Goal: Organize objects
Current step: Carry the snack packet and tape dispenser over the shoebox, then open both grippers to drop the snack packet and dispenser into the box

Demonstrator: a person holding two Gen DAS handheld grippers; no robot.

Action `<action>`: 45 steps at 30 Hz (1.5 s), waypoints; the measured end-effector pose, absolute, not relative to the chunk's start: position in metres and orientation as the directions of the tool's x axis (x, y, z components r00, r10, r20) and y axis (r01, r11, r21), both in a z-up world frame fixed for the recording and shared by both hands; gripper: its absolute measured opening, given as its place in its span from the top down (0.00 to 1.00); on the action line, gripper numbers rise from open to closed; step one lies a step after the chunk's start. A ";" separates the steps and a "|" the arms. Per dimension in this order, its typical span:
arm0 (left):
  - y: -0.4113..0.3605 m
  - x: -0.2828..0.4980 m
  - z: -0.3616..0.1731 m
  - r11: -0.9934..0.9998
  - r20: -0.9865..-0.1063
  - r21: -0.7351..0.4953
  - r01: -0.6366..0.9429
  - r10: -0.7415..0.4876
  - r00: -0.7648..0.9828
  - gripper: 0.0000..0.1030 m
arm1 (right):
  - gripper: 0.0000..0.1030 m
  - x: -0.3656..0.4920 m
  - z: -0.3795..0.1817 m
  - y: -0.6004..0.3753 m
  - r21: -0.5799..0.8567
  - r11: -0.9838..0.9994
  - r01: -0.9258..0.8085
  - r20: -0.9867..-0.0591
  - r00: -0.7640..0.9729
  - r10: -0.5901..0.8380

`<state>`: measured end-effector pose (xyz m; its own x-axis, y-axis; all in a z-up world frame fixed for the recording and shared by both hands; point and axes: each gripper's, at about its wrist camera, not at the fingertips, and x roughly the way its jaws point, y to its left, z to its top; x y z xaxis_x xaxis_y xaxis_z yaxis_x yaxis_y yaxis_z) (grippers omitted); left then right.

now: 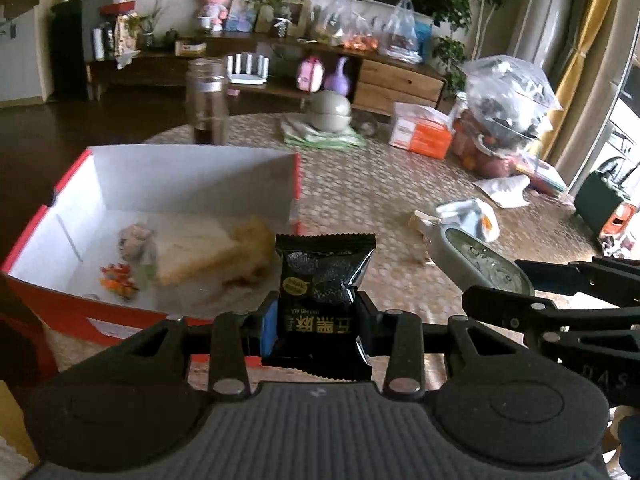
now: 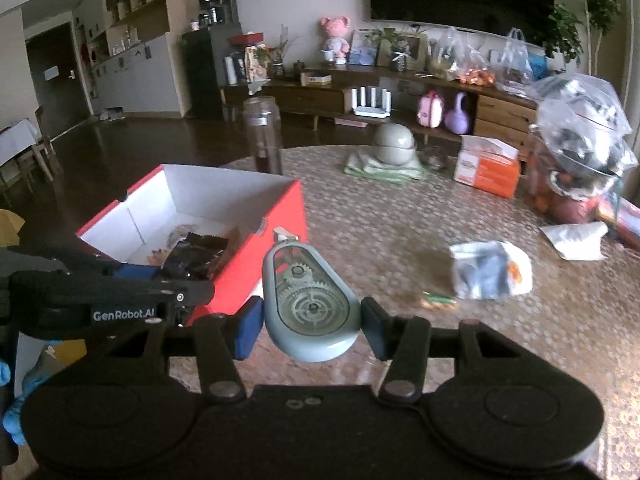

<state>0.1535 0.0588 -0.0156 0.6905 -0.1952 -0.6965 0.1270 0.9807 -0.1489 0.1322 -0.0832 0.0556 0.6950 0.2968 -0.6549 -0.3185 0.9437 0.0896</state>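
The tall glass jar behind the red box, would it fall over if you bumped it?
Probably, yes. The glass jar stands tall and narrow on the table, so a push near its top could likely tip it. It looks nearly empty, with only a dark layer at the bottom, so it is likely light. Being glass, it might break and could be slippery.

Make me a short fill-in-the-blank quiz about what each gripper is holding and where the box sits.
1. The left gripper is shut on a ____ snack packet.
2. The right gripper holds a grey-blue ____ dispenser.
3. The open box is ____ outside and white inside.

Missing words: black; tape; red
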 end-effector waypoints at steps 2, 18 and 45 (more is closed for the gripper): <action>0.071 0.156 -0.015 0.983 -0.698 -0.143 0.115 -0.183 0.693 0.63 | 0.49 0.136 0.055 -0.071 0.086 0.939 -0.334 -0.656 0.690 0.305; 0.158 0.186 -0.012 0.998 -0.717 -0.066 -0.002 -0.046 0.696 0.63 | 0.49 0.185 0.059 0.012 0.085 0.902 -0.424 -0.663 0.651 0.369; 0.201 0.280 -0.079 0.985 -0.832 0.172 -0.022 0.157 0.532 0.63 | 0.49 0.258 -0.002 0.076 -0.050 0.887 -0.459 -0.764 0.589 0.261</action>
<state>0.2802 0.2013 -0.0788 0.5324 0.1569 -0.8318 -0.0219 0.9849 0.1717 0.2582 0.0760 -0.0020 0.5893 0.2614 -0.7645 -0.4587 0.8871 -0.0503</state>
